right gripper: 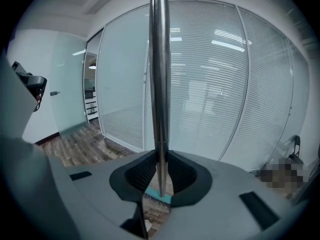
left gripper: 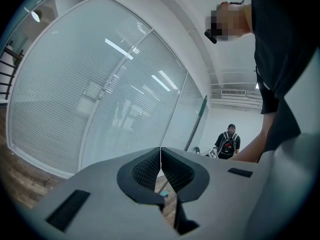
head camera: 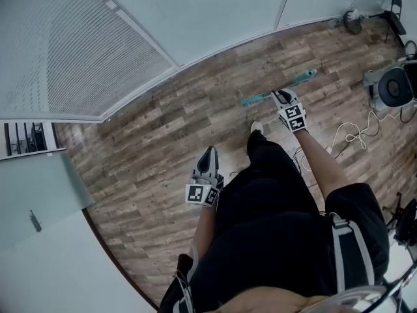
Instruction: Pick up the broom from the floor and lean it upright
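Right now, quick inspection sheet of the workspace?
Surface: wood-plank floor.
Job's things: broom, metal handle clamped, teal head below the jaws.
Clutter: round black appliance and chair, far right.
Grippers: right gripper shut on the broom; left gripper shut, empty.
Cables: white cable looped on the floor.
Surroundings: glass partitions with blinds; person with backpack far off.

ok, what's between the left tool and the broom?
Head view: wood floor, plus the person's leg and white shoe, separate the left tool from the broom. Nothing else there.
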Demonstrator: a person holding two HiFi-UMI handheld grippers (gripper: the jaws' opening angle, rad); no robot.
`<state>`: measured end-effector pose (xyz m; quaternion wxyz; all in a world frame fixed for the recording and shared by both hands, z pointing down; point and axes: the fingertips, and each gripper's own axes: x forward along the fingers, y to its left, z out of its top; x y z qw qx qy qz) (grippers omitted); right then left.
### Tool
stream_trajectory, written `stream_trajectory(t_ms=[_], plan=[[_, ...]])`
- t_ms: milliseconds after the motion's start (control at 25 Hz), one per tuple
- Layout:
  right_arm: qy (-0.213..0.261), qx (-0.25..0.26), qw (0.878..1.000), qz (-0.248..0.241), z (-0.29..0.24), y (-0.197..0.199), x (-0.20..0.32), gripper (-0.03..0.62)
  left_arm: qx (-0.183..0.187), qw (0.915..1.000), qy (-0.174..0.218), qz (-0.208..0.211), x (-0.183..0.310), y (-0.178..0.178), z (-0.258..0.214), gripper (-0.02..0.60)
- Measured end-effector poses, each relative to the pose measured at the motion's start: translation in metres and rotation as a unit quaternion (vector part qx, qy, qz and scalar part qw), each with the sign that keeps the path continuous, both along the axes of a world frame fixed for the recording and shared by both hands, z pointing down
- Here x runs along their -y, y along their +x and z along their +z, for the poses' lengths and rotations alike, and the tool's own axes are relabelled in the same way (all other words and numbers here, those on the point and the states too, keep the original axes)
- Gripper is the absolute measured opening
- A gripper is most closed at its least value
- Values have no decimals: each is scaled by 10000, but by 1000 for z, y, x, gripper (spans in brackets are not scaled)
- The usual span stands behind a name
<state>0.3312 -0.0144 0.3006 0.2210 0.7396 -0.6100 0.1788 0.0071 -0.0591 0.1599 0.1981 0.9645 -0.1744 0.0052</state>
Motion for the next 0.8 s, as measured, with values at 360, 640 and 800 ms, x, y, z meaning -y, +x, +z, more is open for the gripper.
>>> stream_trajectory(t_ms=[360, 640, 800], plan=[[77, 191, 9997, 146, 6, 101, 32, 80, 148, 9989, 142, 433, 46, 136, -17, 20], [147, 373, 9984, 396, 9, 189, 43, 80, 352, 9979, 225, 486, 81, 223, -19, 20], [204, 385, 9977, 510, 10, 226, 41, 80, 463, 9963, 462, 560, 89, 263, -21, 20]])
